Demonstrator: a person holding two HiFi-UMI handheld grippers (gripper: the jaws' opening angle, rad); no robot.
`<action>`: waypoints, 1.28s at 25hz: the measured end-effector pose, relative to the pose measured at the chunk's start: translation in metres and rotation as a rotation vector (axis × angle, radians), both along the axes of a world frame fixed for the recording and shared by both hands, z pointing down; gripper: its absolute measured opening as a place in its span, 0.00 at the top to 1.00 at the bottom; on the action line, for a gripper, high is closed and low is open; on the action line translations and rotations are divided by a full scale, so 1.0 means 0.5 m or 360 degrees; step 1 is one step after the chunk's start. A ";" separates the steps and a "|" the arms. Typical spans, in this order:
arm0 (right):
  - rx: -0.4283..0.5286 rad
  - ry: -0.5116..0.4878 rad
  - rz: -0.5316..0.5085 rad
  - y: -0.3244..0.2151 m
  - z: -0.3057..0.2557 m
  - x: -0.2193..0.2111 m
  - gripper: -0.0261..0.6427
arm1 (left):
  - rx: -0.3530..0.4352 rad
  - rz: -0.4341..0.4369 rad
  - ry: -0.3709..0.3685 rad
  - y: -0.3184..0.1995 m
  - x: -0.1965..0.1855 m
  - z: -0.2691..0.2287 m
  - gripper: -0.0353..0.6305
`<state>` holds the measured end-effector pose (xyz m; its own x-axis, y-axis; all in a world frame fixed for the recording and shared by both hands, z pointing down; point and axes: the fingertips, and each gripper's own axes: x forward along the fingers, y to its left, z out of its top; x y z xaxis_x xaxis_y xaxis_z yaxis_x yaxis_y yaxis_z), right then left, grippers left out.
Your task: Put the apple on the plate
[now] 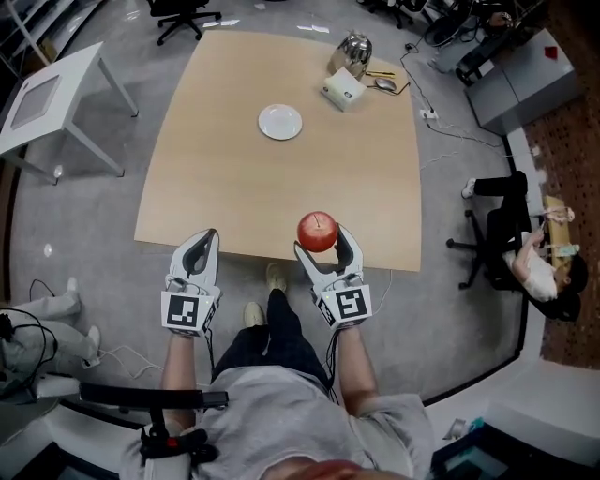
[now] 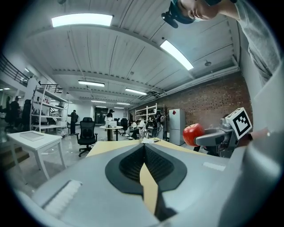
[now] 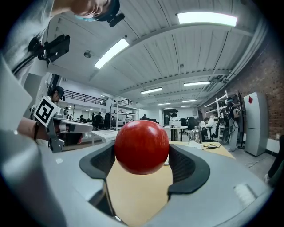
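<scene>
Right gripper view: the right gripper (image 3: 141,148) is closed on the apple (image 3: 142,137). The red fruit is pinched between the two dark pads (image 3: 98,163), and their contact faces are covered by it. The apple is held clear of the worktop (image 3: 137,190), whose tan surface is seen beneath it.

Left gripper view: the left gripper (image 2: 144,148) is seen with its jaws brought together at the tips and nothing gripped. Only a narrow tan sliver of worktop is visible in the gap behind the tips.

Head view: both grippers are held at the near edge of the worktop, with the apple over that edge. Its height above the surface cannot be judged. The white plate (image 1: 280,122) lies bare toward the far side, well apart from the apple. A white box (image 1: 343,90) is noted near the far right corner, with a shiny metal vessel (image 1: 353,47) just behind it. The kind of vessel cannot be made out.

Room: a grey floor (image 1: 84,216) is recorded, with a small white table (image 1: 47,98) at left. An office chair (image 1: 183,14) is cut off by the top edge. A seated person (image 1: 525,253) is seen at right.
</scene>
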<state>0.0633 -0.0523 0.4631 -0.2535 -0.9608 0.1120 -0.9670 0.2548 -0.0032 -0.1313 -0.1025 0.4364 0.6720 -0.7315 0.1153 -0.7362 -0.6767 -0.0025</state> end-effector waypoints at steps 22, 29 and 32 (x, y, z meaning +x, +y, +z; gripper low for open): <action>0.0015 -0.0030 -0.0087 -0.265 0.188 0.091 0.39 | -0.0013 -0.0037 -0.0061 -0.255 0.110 0.198 0.92; 0.0007 -0.0015 -0.0114 -0.337 0.242 0.104 0.39 | -0.0025 -0.0053 -0.0066 -0.297 0.119 0.249 0.92; -0.0002 -0.0013 -0.0126 -0.374 0.266 0.106 0.39 | -0.0037 -0.0067 -0.0076 -0.317 0.123 0.266 0.92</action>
